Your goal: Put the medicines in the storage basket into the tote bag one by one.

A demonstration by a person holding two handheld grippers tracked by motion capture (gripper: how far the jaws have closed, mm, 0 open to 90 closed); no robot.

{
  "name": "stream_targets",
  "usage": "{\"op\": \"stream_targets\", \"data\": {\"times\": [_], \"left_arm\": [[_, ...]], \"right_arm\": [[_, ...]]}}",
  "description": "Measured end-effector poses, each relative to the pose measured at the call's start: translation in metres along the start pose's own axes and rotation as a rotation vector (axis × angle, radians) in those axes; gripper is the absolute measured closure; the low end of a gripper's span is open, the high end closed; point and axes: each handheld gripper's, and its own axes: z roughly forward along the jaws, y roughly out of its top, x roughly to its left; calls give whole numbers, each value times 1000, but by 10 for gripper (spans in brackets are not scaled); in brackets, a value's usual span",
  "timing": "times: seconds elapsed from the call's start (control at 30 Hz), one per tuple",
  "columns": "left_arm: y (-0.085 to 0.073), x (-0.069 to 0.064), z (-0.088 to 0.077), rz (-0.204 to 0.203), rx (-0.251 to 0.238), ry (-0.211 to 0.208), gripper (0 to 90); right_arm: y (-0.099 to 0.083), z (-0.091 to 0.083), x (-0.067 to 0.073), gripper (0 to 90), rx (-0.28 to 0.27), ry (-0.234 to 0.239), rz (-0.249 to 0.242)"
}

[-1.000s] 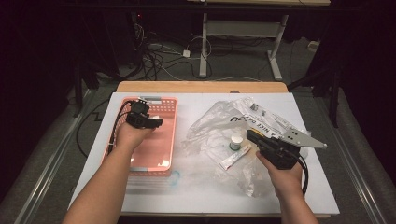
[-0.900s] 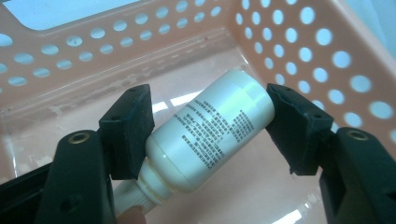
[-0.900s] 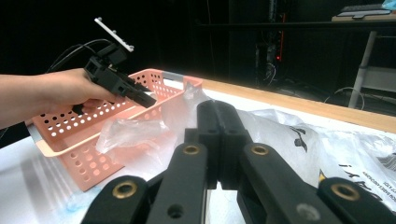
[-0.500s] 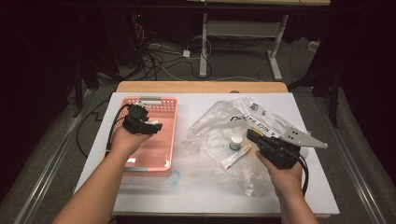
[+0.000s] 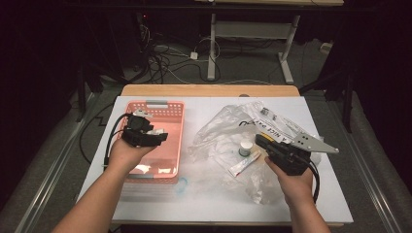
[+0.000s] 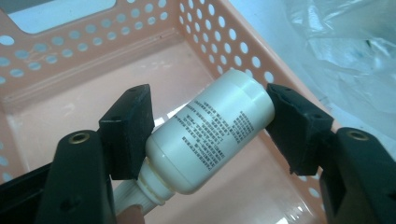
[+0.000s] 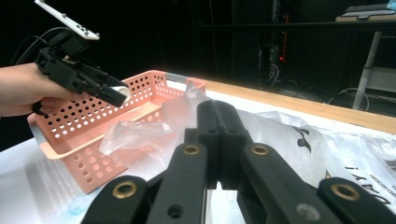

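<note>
My left gripper [image 5: 158,136] hangs over the pink perforated basket [image 5: 165,109], shut on a white bottle [image 6: 210,135] with small printed text. The bottle lies slanted between the pads, its neck toward the hand. In the right gripper view the left gripper [image 7: 114,95] and the bottle [image 7: 122,92] show above the basket [image 7: 93,116]. My right gripper [image 5: 260,141] rests on the crumpled clear plastic bag [image 5: 228,126], its jaws shut with nothing between them [image 7: 218,112]. A small white jar [image 5: 246,147] and a white tube [image 5: 245,163] lie on the bag just left of it.
The white table top [image 5: 218,204] ends at a wooden strip [image 5: 209,91] at the far side. Printed plastic packaging [image 5: 279,124] lies behind the right gripper. Cables and desk legs stand on the dark floor beyond the table.
My left hand has drifted a little left and toward the near side over the basket, still holding the bottle. The right hand has stayed where it was.
</note>
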Motion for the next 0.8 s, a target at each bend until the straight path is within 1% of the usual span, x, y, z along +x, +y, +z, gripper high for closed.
{"op": "stream_targets", "data": {"times": [0.13,0.2,0.3,0.4,0.53,0.8], "left_arm": [[-7,-5,-6,5,-9,-1,337],[-10,-8,-10,14,-19,-4,337],[-15,-13,-16,18,-42,-9,337],[-20,-18,-21,36,-63,-7,337],[-30,-25,-23,56,-75,-2,337],[-48,-35,-23,61,-104,-32,337]], "right_arm": [[0,0,0,900,0,1,1],[0,0,0,900,1,1,4],[0,1,1,900,1,2,3],[0,1,1,900,0,2,3],[0,0,1,900,-1,1,-6],[0,1,2,900,2,1,-3]]}}
